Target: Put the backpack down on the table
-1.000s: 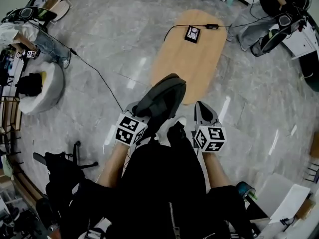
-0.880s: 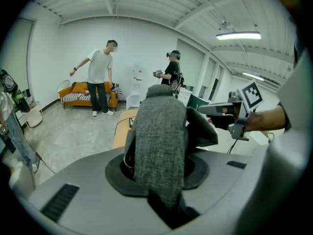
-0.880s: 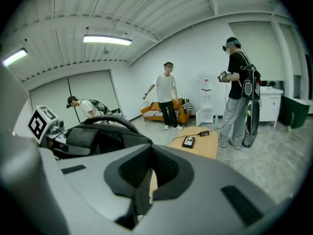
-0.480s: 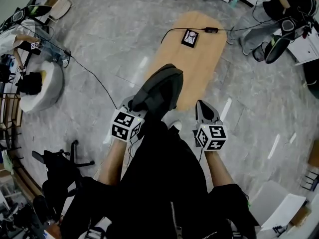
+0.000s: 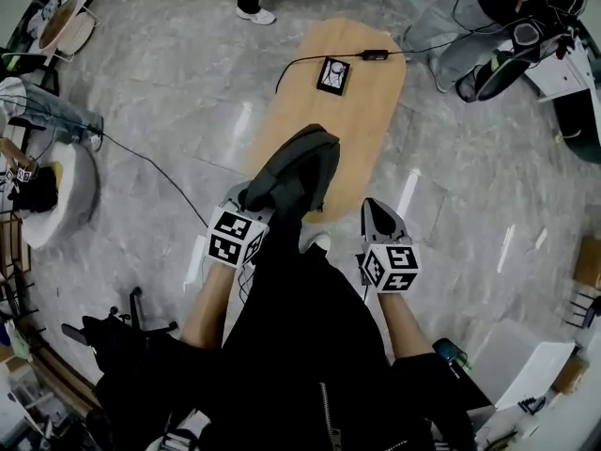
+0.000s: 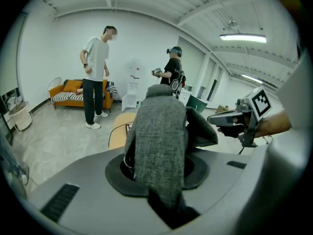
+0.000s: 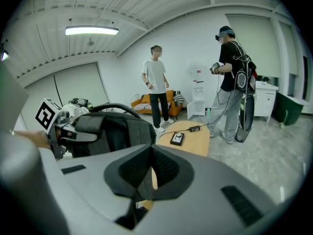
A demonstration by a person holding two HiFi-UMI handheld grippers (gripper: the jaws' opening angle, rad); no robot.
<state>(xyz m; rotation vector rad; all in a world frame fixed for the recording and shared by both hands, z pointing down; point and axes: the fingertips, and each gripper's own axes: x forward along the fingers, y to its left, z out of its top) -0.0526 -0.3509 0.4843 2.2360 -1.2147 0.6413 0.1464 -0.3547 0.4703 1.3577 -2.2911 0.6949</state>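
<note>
My grey left gripper [image 5: 246,198], aimed at 12 o'clock, clamps a grey woven strap [image 6: 159,146]; the grey right gripper [image 5: 378,207], at its 3 o'clock, has its jaws together.

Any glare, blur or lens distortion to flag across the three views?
Head view: strong fisheye, room edges curve; light streaks glare on the glossy floor; otherwise sharp. Left gripper view: black vignetted corners, the backpack fills the centre close to the lens, its weave legible. Right gripper view: same vignette, ceiling light blown out white.
</note>
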